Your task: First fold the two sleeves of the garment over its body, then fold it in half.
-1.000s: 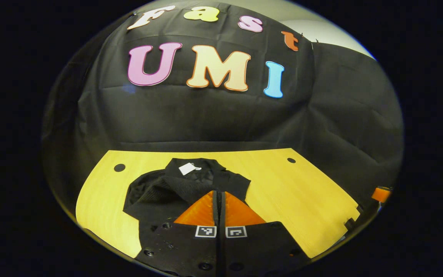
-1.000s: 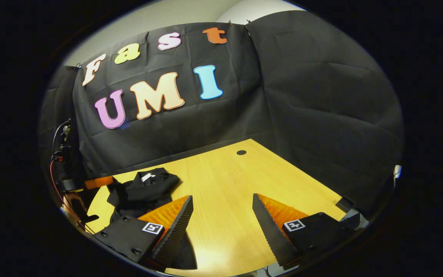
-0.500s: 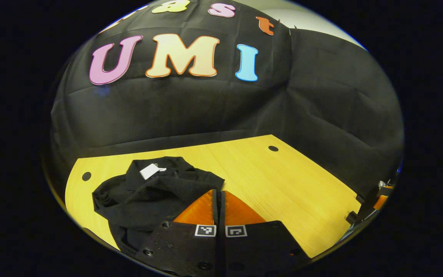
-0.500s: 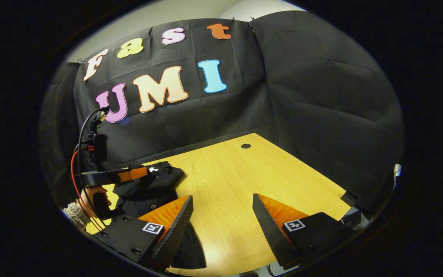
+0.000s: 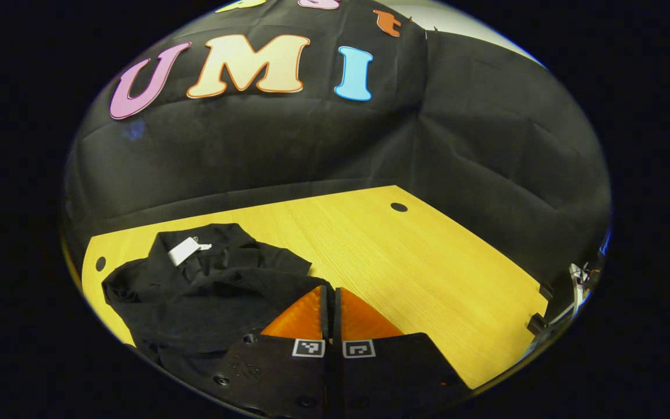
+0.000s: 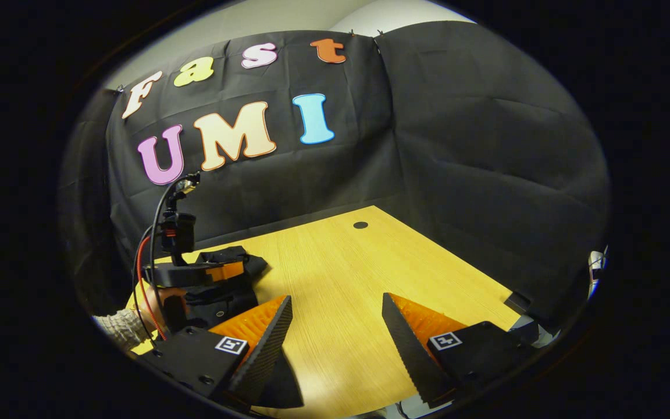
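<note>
Garment folding, early stage: black garment bunched on wooden table, no tidy fold visible.

Table (image 5: pixel 428 262): pale wood, bare ahead of both grippers. Garment (image 5: pixel 207 285): black, rumpled heap ahead and to the left of the left gripper (image 5: pixel 330 302), white tag (image 5: pixel 184 251) showing at its far end; sleeves not distinguishable, so sleeve folds and the halving judged still to do. Left gripper: fingers pressed together, whether cloth is pinched between them cannot be told. Right gripper (image 6: pixel 335 331): fingers spread wide, nothing between them, garment (image 6: pixel 224 291) ahead to its left.
</note>
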`<state>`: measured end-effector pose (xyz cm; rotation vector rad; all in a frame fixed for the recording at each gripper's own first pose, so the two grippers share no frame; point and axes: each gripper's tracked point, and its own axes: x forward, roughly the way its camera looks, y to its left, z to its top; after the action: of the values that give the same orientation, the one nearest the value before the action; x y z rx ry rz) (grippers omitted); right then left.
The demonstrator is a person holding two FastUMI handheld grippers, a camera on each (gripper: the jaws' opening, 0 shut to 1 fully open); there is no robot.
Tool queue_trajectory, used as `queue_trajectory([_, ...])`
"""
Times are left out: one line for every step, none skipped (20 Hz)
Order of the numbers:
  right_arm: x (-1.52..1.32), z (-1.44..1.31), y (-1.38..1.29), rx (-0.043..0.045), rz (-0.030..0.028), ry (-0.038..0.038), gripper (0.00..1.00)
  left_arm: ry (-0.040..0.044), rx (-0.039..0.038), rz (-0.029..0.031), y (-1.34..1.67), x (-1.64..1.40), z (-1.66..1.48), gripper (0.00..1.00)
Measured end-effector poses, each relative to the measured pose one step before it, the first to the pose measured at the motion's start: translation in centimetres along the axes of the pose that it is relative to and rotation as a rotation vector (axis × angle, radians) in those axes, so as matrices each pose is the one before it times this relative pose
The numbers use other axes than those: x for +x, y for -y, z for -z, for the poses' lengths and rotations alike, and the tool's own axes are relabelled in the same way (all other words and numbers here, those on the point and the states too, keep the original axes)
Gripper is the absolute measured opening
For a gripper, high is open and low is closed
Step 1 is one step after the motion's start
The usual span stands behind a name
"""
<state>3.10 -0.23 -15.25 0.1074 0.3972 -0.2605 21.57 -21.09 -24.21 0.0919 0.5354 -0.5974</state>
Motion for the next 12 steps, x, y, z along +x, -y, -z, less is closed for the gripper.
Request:
queue_trajectory([-0.081,0.328,0.204,0.00172,0.00539,-0.00758,0.97,-0.01954,-0.00205,-0.00206,-0.067,0.305,0.46,0.0])
queue_trajectory([-0.108,0.178,0.153,0.00119,0.00477,-0.00158,0.97,-0.01981,-0.00268,-0.00228,0.087,0.127,0.608,0.0])
queue_trajectory([-0.047,0.066,0.169,0.00063,0.00285,0.00081,0.98,-0.01073,-0.00382,0.01202,0.378,0.055,0.367,0.0])
queue_trajectory([0.003,0.2,0.062,0.00355,0.0033,-0.0023,0.94,0.00103,-0.00414,0.02177,0.681,0.072,-0.041,0.04])
queue_trajectory([0.005,0.233,0.125,0.00626,-0.00009,-0.00289,0.97,0.00232,-0.00241,0.01908,0.504,-0.251,-0.178,0.09])
queue_trajectory([-0.025,0.11,-0.006,0.00518,-0.00433,-0.00269,0.97,0.00636,-0.00294,0.03453,1.021,0.118,-0.212,0.14])
queue_trajectory([0.019,0.036,-0.023,-0.00187,-0.00185,-0.00132,0.97,0.0008,0.00177,0.02101,0.758,-0.32,-0.09,0.28])
queue_trajectory([0.118,0.077,0.048,-0.00814,-0.00214,0.00051,0.98,-0.00094,0.00939,0.00606,0.324,-0.096,-0.037,0.43])
queue_trajectory([0.022,-0.03,-0.166,-0.00894,-0.00806,-0.00046,0.98,0.00171,0.01576,-0.01074,0.241,-0.181,-0.135,0.57])
queue_trajectory([0.085,0.02,-0.305,-0.00918,-0.01253,-0.00093,0.98,-0.00129,0.01845,-0.01303,0.02,-0.35,-0.119,0.7])
queue_trajectory([0.109,-0.008,-0.388,-0.00904,-0.01656,-0.00175,0.98,0.00217,0.01878,-0.01624,-0.114,-0.316,-0.11,0.84])
queue_trajectory([0.224,0.171,-0.408,-0.0107,-0.0207,-0.00763,0.94,0.00939,0.01399,-0.01718,-0.065,-0.423,-0.325,0.88])
